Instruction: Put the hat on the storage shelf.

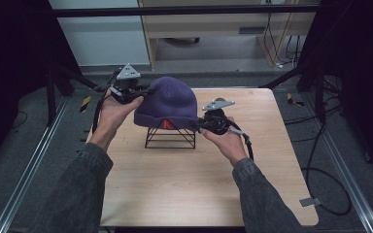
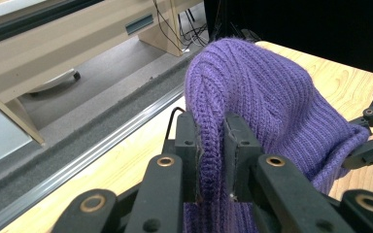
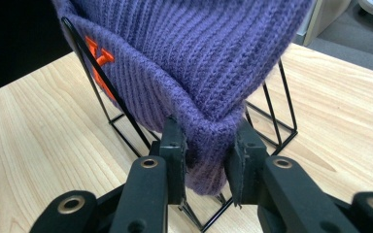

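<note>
I am working at a wooden bench (image 1: 175,184) over grey floor. Both claws, left claw (image 1: 143,92) and right claw (image 1: 200,125), are pinching the purple hat (image 1: 167,102) with its orange letter (image 1: 168,124).

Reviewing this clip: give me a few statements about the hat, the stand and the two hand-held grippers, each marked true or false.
1. The hat is purple knit with an orange mark on its cuff. True.
2. The left hand-held gripper is open and clear of the hat. False: it is shut on a fold of the knit.
3. The right hand-held gripper pinches the hat's cuff. True.
4. The hat lies flat on the table. False: it sits over a black wire stand.
5. The stand is white plastic. False: it is black wire.
</note>
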{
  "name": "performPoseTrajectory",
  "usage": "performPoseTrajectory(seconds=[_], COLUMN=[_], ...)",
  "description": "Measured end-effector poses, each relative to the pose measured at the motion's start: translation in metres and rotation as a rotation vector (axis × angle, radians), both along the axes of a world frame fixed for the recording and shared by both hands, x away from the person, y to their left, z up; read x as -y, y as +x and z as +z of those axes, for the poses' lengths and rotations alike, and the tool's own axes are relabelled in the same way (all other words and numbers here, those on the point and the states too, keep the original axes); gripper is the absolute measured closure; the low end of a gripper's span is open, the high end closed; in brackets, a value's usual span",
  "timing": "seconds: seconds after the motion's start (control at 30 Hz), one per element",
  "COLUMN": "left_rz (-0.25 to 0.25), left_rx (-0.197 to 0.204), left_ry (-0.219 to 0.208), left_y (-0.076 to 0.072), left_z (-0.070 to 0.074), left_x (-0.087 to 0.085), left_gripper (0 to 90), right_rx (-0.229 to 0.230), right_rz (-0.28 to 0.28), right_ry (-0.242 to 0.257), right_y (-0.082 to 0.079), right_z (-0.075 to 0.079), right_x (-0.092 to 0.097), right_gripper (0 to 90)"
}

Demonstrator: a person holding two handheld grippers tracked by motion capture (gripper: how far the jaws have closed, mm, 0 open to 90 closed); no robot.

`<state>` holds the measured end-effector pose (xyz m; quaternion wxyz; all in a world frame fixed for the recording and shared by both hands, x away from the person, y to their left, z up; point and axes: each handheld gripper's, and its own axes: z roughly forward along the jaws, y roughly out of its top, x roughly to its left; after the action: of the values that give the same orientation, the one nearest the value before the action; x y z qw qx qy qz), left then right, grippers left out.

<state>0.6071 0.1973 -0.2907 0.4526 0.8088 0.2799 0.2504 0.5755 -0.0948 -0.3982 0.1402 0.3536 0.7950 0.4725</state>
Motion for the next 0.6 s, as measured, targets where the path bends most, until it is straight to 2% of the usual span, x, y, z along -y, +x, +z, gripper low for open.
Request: performPoseTrajectory(seconds=[0.07, 0.17, 0.27, 0.47, 0.6], left_rz=[-0.008, -0.016, -0.029, -0.025, -0.027], left_rx=[0.0, 0.006, 0.011, -0.01, -0.003], left_ry=[0.016, 0.028, 0.029, 0.025, 0.031], left_y=[-0.002, -0.005, -0.007, -0.014, -0.019], left_z=[0.0, 0.0, -0.001, -0.007, -0.01], left_x=[0.002, 0.003, 0.003, -0.002, 0.001], left_gripper=[78.2, 78.3, 78.3, 78.3, 78.3], right_rx=[-0.01, 0.0, 0.003, 0.0, 0.006], right_rz=[-0.002, 0.002, 0.003, 0.001, -0.005], right_ry=[-0.007, -0.019, -0.028, -0.029, -0.026], right_y=[-0.002, -0.004, -0.006, -0.007, -0.009], right_z=[-0.004, -0.004, -0.005, -0.008, -0.011], right_x=[0.001, 0.0, 0.0, 0.003, 0.004], right_gripper=[71.6, 71.6, 71.7, 71.9, 72.0])
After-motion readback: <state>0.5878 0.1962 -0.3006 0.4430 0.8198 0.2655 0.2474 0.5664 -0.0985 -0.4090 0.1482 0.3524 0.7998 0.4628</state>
